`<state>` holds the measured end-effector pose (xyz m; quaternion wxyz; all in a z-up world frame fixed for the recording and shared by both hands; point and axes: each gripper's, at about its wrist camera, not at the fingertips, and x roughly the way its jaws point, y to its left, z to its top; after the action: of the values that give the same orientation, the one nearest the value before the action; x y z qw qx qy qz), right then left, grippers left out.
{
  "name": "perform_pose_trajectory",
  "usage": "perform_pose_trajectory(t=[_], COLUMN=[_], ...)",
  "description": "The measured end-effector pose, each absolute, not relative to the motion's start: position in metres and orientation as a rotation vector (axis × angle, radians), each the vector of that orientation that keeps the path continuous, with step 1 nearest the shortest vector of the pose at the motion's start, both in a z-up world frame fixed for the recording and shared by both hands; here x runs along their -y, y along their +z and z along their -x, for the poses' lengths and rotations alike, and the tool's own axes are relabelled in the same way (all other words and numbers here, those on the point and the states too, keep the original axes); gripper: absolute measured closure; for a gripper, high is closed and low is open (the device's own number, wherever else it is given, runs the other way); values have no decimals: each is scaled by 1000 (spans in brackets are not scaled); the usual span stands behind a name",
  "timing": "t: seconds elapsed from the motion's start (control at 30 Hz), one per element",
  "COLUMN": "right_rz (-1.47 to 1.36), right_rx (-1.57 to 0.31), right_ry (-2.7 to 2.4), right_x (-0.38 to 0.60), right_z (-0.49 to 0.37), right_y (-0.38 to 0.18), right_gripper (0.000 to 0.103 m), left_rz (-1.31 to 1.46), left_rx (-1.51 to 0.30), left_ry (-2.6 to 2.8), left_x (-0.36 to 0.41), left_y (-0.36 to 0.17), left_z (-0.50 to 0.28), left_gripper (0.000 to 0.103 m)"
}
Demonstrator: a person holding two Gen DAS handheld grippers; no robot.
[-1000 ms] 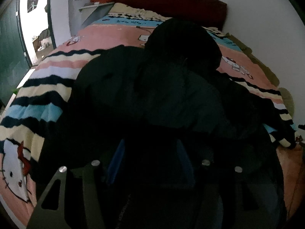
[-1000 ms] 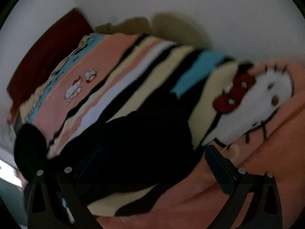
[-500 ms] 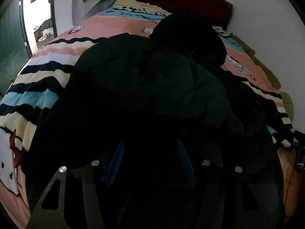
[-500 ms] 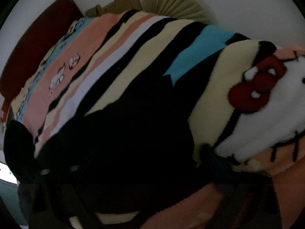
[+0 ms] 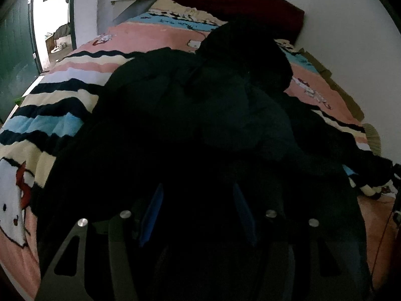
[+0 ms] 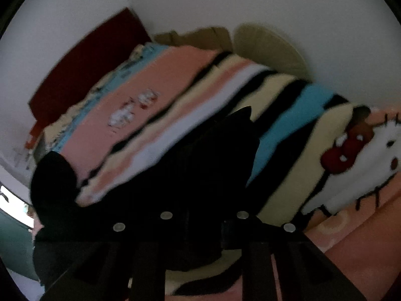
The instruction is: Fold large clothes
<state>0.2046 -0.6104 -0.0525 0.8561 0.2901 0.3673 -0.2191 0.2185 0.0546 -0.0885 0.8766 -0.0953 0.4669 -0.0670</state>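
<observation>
Black jacket (image 5: 200,115) spread on the striped blanket (image 5: 60,115) just ahead of the left tool (image 5: 198,208), blue fingers apart over dark fabric, right tool (image 6: 203,228) pinching the jacket's sleeve edge, bare blanket to its right, white wall (image 6: 250,5) beyond the bed's far edge.

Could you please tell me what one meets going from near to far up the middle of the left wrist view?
Left claw with blue finger pads → large black padded jacket → pink, blue and cream striped cartoon blanket → dark red headboard → white wall.
</observation>
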Motion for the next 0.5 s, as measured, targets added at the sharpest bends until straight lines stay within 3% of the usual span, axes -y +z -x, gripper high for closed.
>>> perform_pose_trajectory(t=[0.5], right_rz=[-414], right_rx=[-645], right_ry=[-131], right_x=[455], right_z=[-228], right_y=[69], right_gripper=[90], left_rz=[248], left_rx=[-868], left_ry=[-144], left_x=[-85], left_y=[-45], left_z=[-180], left_gripper=[47])
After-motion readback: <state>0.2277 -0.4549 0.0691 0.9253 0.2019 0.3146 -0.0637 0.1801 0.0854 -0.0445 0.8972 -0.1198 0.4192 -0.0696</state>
